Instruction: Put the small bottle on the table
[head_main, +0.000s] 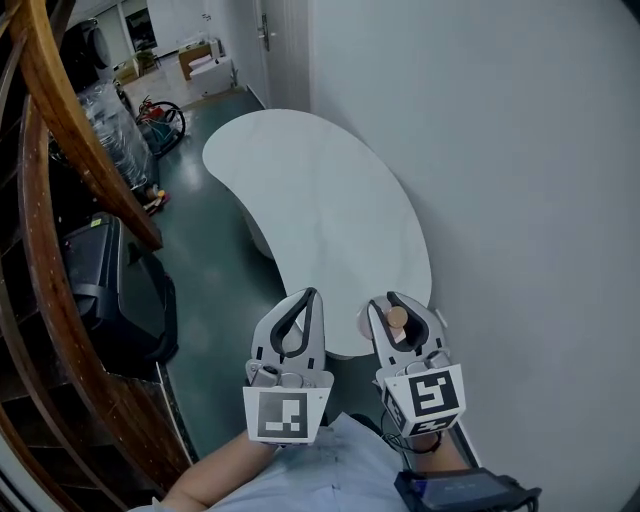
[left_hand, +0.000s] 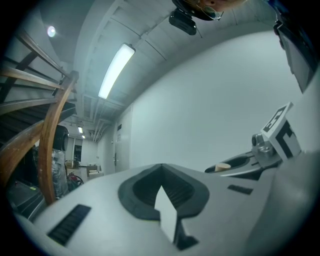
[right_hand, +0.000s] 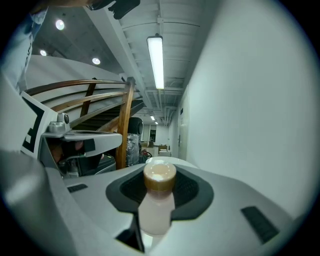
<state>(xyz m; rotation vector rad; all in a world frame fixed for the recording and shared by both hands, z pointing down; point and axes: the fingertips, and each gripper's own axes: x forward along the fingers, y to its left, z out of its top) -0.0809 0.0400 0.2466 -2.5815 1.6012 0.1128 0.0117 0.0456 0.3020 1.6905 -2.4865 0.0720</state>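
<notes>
The small bottle (right_hand: 156, 200), pale and milky with a tan cap (head_main: 397, 318), stands upright between the jaws of my right gripper (head_main: 392, 300), which is shut on it. It hangs just over the near end of the white kidney-shaped table (head_main: 300, 190), close to the wall. My left gripper (head_main: 307, 294) hovers beside it on the left, off the table's near edge and over the floor. Its jaws are shut with nothing between them (left_hand: 161, 169). The right gripper's jaw and the tan cap (left_hand: 223, 166) also show in the left gripper view.
A curved wooden stair rail (head_main: 70, 130) runs down the left side. Below it stands a black case (head_main: 100, 280) on the dark green floor (head_main: 215, 270). A white wall (head_main: 520, 200) borders the table on the right. Wrapped goods (head_main: 115, 125) and boxes (head_main: 200, 60) lie far back.
</notes>
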